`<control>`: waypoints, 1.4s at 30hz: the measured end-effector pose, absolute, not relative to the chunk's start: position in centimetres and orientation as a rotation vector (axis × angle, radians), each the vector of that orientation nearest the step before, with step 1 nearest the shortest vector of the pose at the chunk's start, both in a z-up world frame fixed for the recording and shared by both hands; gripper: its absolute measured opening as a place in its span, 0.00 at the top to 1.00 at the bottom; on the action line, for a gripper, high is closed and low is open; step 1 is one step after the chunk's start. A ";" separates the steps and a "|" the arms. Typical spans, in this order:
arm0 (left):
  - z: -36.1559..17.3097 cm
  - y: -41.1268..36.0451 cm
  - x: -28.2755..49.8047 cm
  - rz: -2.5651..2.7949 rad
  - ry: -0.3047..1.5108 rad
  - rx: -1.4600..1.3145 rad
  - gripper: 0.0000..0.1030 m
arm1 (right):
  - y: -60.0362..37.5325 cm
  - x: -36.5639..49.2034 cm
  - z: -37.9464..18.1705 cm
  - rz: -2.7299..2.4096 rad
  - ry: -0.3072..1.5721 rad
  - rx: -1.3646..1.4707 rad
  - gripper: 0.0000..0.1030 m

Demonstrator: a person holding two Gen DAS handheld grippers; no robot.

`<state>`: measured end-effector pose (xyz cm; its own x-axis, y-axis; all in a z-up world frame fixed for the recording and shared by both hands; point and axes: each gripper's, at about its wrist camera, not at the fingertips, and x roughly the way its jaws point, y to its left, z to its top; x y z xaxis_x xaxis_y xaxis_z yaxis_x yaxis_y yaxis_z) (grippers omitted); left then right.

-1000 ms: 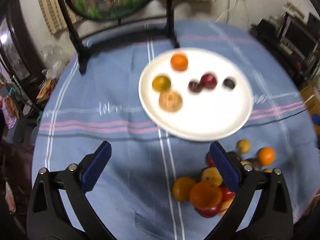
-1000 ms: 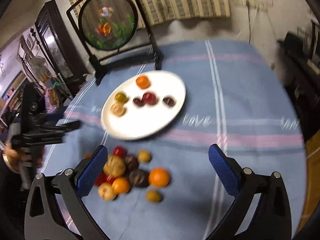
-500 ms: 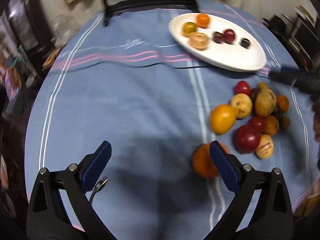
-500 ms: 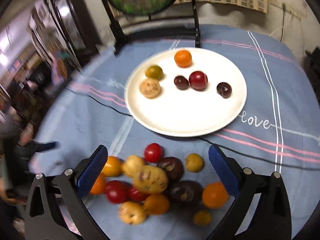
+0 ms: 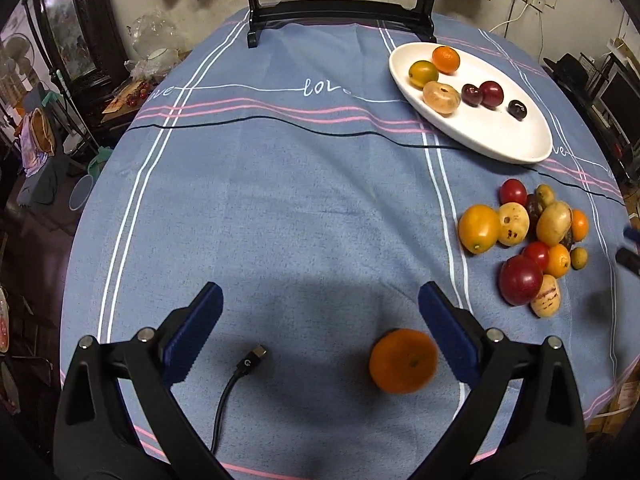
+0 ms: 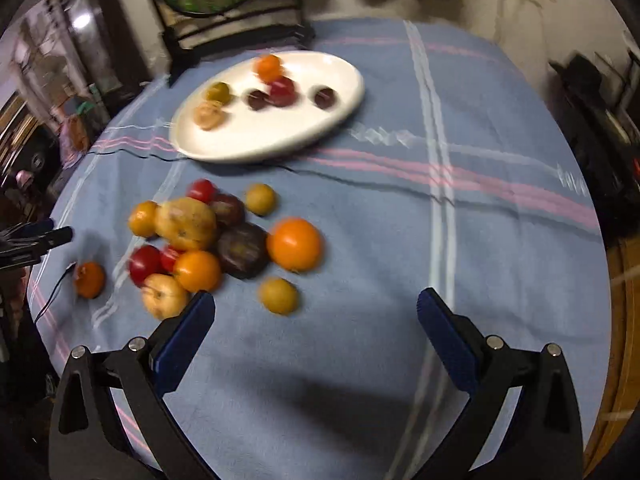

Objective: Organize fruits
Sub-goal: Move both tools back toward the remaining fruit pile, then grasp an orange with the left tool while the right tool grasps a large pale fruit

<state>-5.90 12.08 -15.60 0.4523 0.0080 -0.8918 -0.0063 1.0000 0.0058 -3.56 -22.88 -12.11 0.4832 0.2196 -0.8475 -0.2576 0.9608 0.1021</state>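
A big pile of fruit (image 5: 528, 240) sits on the blue cloth of the table (image 5: 280, 200), at the right side of the left wrist picture. It has red, yellow, orange and dark purple ones, all bunched up and touching. One big yellow-orange fruit (image 5: 479, 228) sits at the pile's left edge. A big red one (image 5: 520, 280) lies low in the pile, next to a pale one with stripes (image 5: 547, 301).

One orange (image 5: 403, 361) lies alone, low in the picture and well apart from the pile. It looks a bit blurry.

A white plate (image 5: 500, 136) is at the upper right. Six fruits lie on it: an orange one, a yellow-green one, a pale peach one, two dark ones and a red one.

The left tongs (image 5: 320, 330) are wide open and hold nothing. The lone orange sits between the two blue pads, just beside the right pad (image 5: 448, 336). I cannot tell if it touches. A black cable (image 5: 236, 380) with a plug end lies near the left pad.

In the right wrist picture, the right tongs (image 6: 316, 336) are also wide open and hold nothing. The pile (image 6: 208, 240) is up and to the left of them, and the left pad (image 6: 184, 344) is close to a pale yellow fruit (image 6: 164, 295). The plate (image 6: 280, 136) is higher up, and this picture is blurry.
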 end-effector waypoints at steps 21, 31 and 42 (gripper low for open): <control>-14.9 7.6 -9.1 -0.163 1.024 0.162 0.04 | -27.2 -7.4 -13.8 0.200 1.063 -0.057 0.01; -19.0 5.3 -8.6 -0.249 1.080 0.239 0.09 | -25.8 -8.9 -15.2 0.237 1.111 0.004 0.01; -18.4 6.6 -7.4 -0.285 1.127 0.044 0.63 | -20.9 -2.8 -13.2 0.345 0.981 -0.132 0.02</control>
<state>-7.40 6.65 -18.39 0.3971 -0.2025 -0.8952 0.2470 0.9630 -0.1082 -2.84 -20.86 -13.22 0.5074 0.2261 -0.8315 -0.3438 0.9380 0.0453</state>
